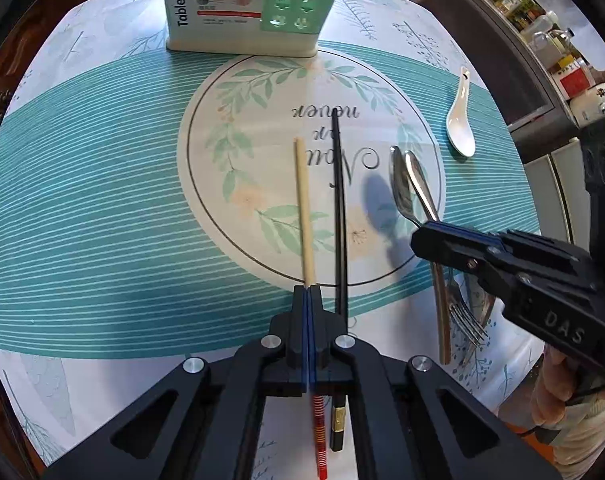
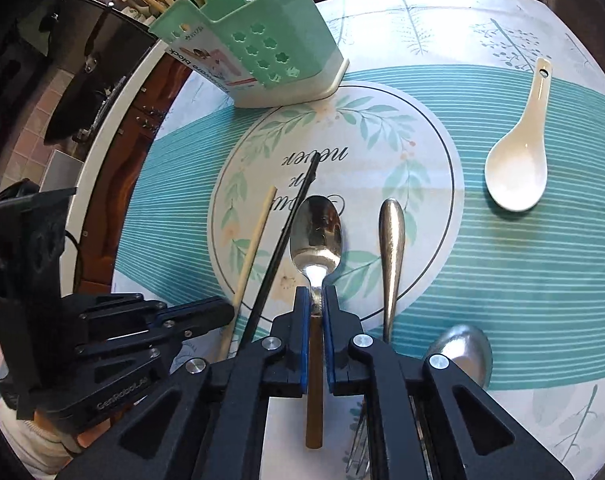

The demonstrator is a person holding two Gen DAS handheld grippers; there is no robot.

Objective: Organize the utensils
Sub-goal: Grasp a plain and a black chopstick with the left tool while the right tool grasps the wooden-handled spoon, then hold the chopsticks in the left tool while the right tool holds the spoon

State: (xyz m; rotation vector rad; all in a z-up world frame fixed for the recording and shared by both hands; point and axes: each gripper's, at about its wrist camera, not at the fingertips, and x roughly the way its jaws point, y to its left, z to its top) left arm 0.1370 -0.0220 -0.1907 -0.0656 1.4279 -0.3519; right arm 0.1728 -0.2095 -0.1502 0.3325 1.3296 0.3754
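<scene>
while the left hand-held gripper pinches the pale chopstick and the right hand-held gripper clamps the spoon, lift both level toward the green holder.

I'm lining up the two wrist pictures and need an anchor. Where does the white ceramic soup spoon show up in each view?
Left wrist view: the white ceramic soup spoon lies upper right, bowl toward the camera, just outside the printed circle of the tablecloth.
Right wrist view: the same spoon lies at the right, bowl toward the camera, again outside the circle.
Shared landmark: the green utensil holder at the top of both pictures.
</scene>
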